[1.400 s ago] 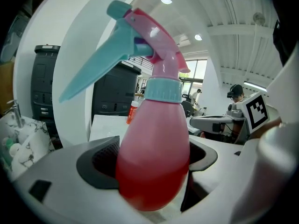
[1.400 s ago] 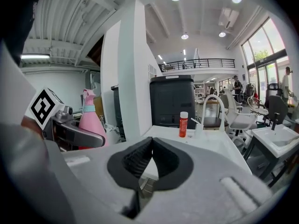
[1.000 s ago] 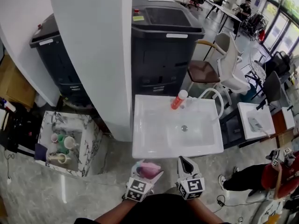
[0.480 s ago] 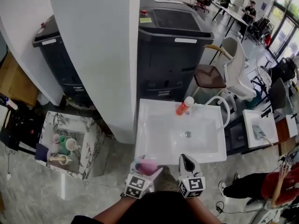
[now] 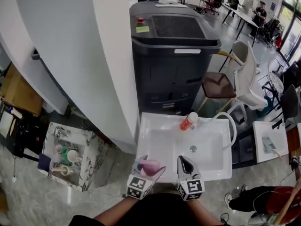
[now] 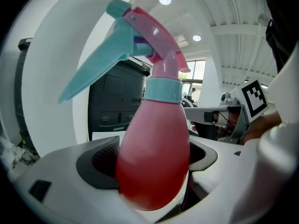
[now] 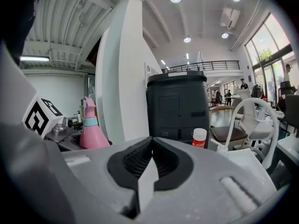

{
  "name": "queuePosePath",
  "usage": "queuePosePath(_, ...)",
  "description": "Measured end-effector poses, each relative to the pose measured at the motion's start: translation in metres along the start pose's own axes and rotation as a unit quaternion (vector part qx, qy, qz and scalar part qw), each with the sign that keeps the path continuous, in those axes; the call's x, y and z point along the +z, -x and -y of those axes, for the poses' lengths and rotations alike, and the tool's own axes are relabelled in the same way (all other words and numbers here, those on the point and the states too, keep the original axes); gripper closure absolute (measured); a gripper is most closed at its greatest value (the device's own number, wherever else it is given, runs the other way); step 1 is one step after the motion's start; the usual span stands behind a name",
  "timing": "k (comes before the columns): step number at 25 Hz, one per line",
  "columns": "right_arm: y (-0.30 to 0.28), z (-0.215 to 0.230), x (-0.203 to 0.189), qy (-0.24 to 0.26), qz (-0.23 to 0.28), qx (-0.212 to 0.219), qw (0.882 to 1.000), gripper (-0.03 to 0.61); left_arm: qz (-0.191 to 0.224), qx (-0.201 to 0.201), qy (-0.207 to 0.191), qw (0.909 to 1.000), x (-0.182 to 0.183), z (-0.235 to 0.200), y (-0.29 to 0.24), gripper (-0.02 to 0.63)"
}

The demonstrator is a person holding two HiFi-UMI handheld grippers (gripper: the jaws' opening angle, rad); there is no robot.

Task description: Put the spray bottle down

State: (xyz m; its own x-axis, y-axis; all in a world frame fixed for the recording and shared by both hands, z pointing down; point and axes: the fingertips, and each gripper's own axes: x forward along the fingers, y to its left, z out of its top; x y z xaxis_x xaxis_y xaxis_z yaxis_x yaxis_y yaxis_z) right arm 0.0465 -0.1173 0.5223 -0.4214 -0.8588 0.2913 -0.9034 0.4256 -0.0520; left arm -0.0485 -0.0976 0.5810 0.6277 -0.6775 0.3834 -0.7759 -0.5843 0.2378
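A pink spray bottle (image 6: pixel 154 157) with a teal collar and trigger stands upright between the jaws of my left gripper (image 5: pixel 146 169), which is shut on its body. In the head view the spray bottle (image 5: pixel 150 167) is held at the near left edge of the white sink (image 5: pixel 155 147). The right gripper view shows the spray bottle (image 7: pixel 91 130) at its left. My right gripper (image 5: pixel 186 166) is beside it at the sink's near edge, jaws shut with nothing between them.
An orange bottle with a white cap (image 5: pixel 189 121) stands at the sink's back rim, by a white faucet (image 5: pixel 225 121). A large dark bin (image 5: pixel 174 55), a white pillar (image 5: pixel 75 55), a chair (image 5: pixel 230 81) and a marble stand with cups (image 5: pixel 66 154) surround it.
The view has shifted so the sink sits closer under both grippers. The left gripper still holds the spray bottle; both grippers keep their places at the sink's near edge.
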Motion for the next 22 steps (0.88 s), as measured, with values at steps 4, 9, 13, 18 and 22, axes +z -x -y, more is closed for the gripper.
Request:
queuePosePath(4, -0.023, 0.022, -0.001, 0.0, -0.009, 0.005, 1.0, 0.58, -0.001, 0.004, 0.012, 0.9999, 0.007, -0.017, -0.039, 0.207)
queuePosePath(9, -0.051, 0.053, -0.008, -0.015, -0.024, -0.003, 1.0, 0.58, -0.012, 0.017, 0.005, 0.9998, 0.015, -0.05, -0.09, 0.207)
queuePosePath(13, -0.073, 0.074, -0.012, -0.02, -0.032, -0.003, 0.999, 0.58, -0.013, 0.025, 0.002, 0.9996, 0.022, -0.078, -0.132, 0.207)
queuePosePath(18, -0.103, 0.092, -0.014, -0.023, -0.041, 0.012, 0.999, 0.58, -0.009, 0.039, 0.004, 0.9992, 0.031, -0.109, -0.182, 0.207)
queuePosePath(22, -0.121, 0.103, -0.02, -0.027, -0.047, 0.02, 0.998, 0.58, -0.012, 0.071, -0.01, 0.9974, 0.022, -0.136, -0.214, 0.207)
